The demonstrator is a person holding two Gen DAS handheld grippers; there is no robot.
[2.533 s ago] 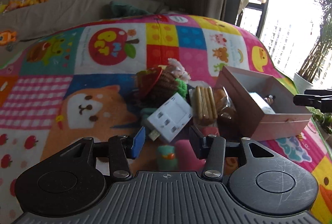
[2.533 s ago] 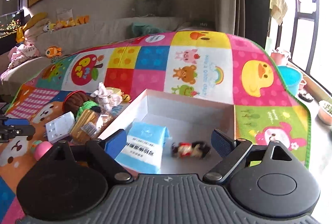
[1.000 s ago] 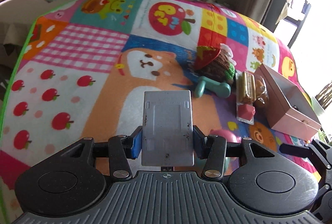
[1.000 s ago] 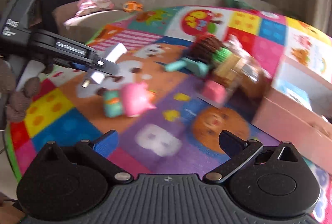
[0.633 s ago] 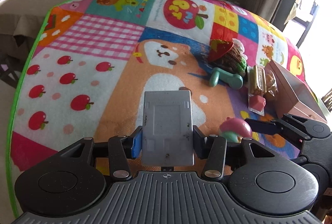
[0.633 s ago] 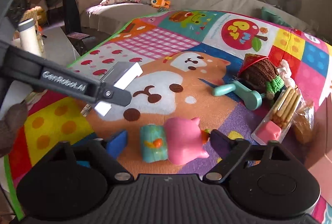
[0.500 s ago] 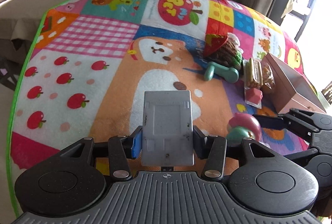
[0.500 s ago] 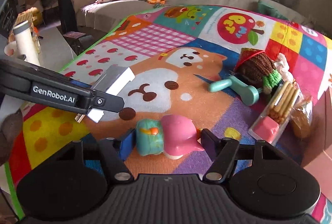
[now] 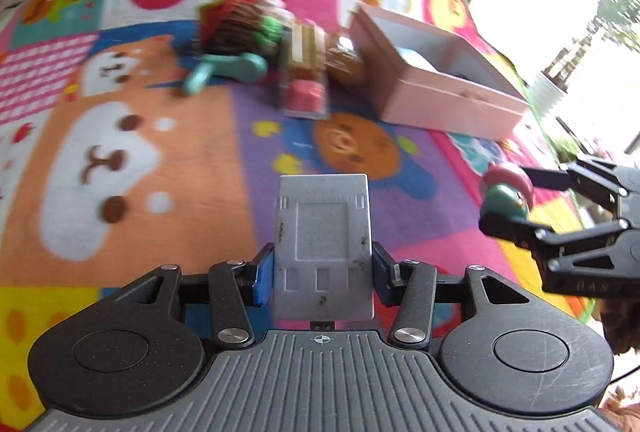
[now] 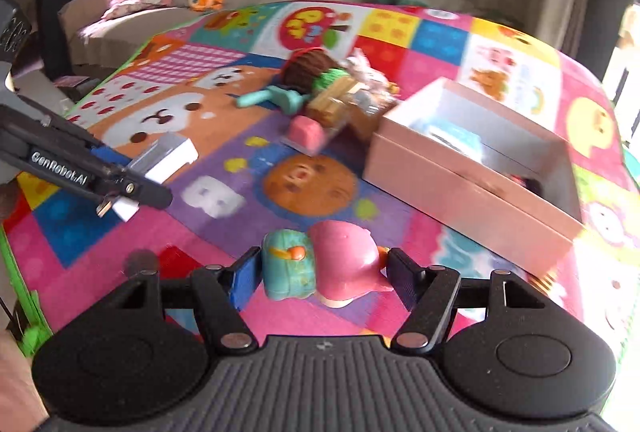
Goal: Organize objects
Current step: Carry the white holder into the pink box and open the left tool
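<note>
My left gripper is shut on a white plug adapter, held above the play mat; it also shows in the right wrist view. My right gripper is shut on a pink and teal toy figure, seen at the right of the left wrist view. An open pink box lies on the mat ahead of the right gripper, with a blue packet inside. The box shows at upper right in the left wrist view.
A pile lies left of the box: a teal tool, a brown knitted toy, a biscuit-stick packet and a pink block. The colourful play mat covers the surface. A sofa with toys stands behind.
The right gripper has lifted the pink and teal toy off the mat and swung right toward the box. The left gripper, still holding the adapter, has also turned right toward the box.
</note>
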